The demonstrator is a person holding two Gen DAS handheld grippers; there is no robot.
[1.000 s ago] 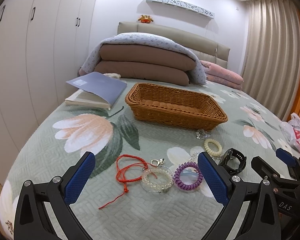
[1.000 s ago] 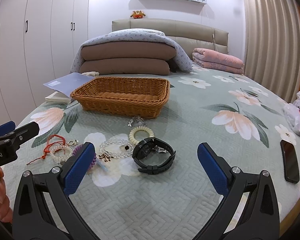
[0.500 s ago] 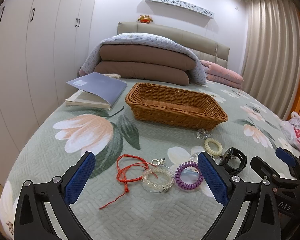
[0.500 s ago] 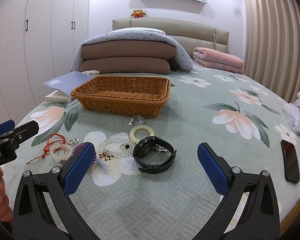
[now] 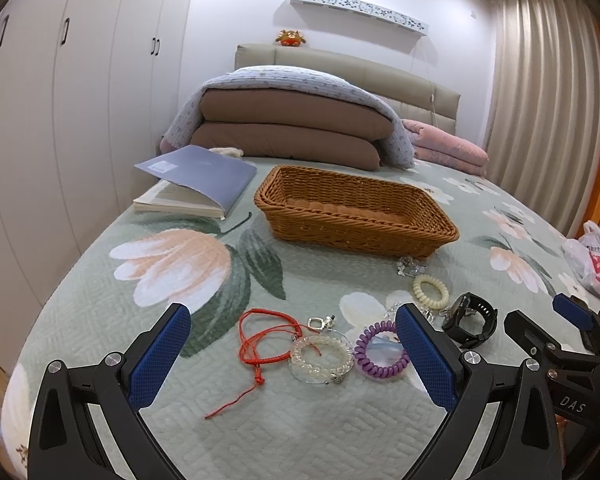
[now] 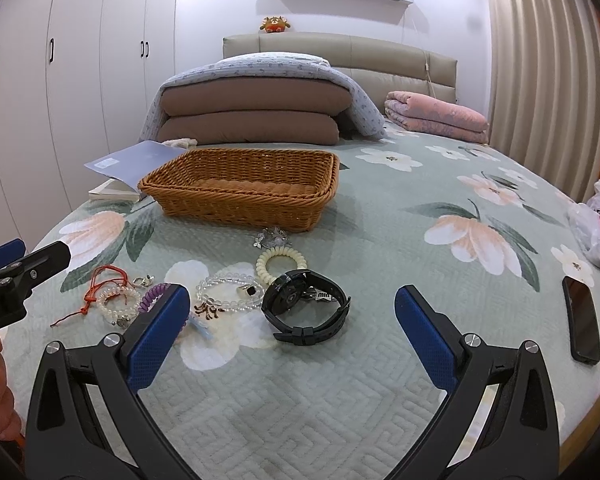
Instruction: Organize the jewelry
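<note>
Both the left gripper (image 5: 292, 354) and right gripper (image 6: 292, 334) hover with fingers spread wide, holding nothing. On the bed (image 6: 380, 240), near one wicker basket (image 6: 240, 188), lie one black watch (image 6: 306, 306), two clear bead bracelets, two spiral ties, one red cord (image 5: 260, 342).

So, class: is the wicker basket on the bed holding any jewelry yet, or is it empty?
Empty as far as visible: the wicker basket shows only bare woven floor, though its near wall hides a strip.
</note>
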